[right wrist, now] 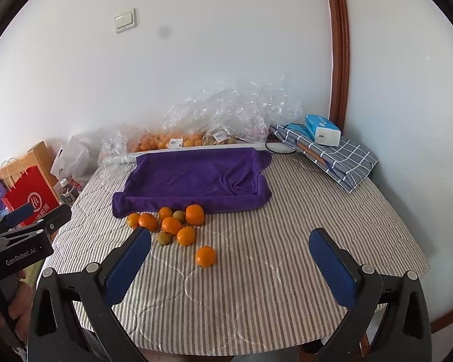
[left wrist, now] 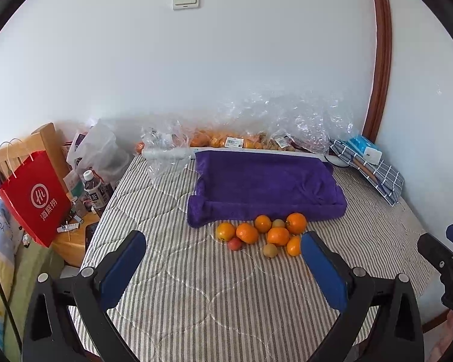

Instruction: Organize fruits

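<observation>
We hold both grippers back from the worktop [right wrist: 287,241] — left gripper [left wrist: 223,253] and right gripper [right wrist: 229,247] each with jaws wide apart, nothing between the blue pads.

The fruit cluster [left wrist: 262,232] sits at the near edge of the purple towel [left wrist: 265,181], which is draped over something tray-shaped with raised sides. In the left wrist view the cluster lies at about 1 o'clock from our jaws; in the right wrist view, at 11 o'clock. We count mostly oranges, two small greenish-brown fruits and one small red fruit [left wrist: 235,243], packed so that neighbours touch. One stray orange [right wrist: 205,256] lies apart, nearer us, at 6 o'clock of the cluster.

Handling, as we judge it: the oranges look firm, light and round — apt to roll on the striped cloth if nudged. No long axis to speak of and no clear pointing; stem ends are too small to read. We would take each across its widest girth with the pads level. The small greenish ones may be softer; lighter squeeze there.

The stray orange looks the easiest first pick, since nothing crowds it. Bagged fruit [left wrist: 226,140] lies behind the towel against the wall.
</observation>
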The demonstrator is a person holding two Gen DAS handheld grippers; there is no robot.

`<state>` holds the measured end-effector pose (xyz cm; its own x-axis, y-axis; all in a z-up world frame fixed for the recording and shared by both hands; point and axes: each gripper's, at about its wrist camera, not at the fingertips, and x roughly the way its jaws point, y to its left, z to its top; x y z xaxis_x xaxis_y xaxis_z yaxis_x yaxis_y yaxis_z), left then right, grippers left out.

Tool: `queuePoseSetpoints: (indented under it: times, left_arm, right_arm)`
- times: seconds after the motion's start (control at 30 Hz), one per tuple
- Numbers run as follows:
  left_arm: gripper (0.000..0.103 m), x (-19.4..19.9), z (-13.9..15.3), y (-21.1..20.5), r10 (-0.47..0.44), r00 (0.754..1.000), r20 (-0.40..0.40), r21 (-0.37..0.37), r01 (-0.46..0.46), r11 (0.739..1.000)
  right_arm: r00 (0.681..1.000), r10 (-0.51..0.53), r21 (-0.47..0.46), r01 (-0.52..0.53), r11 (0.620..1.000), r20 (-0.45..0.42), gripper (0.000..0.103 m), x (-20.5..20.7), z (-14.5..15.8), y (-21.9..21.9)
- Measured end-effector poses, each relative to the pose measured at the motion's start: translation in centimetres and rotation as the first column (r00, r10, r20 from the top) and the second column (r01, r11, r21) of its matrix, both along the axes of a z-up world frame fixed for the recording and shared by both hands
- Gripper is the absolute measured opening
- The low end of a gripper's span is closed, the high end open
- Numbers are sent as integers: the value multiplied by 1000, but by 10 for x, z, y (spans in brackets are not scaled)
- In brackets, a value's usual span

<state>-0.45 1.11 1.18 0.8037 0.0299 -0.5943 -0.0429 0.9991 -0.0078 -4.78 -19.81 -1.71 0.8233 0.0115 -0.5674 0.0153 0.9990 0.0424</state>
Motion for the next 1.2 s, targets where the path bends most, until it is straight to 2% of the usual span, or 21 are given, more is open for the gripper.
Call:
queuePoseSetpoints:
  times: [1.2]
  left_arm:
    - [103,1,3,-1,2,1000,12,-3,-2,1000]
  right_arm:
    - [1000,-21,6,21,1000,19,103,0,0,-3]
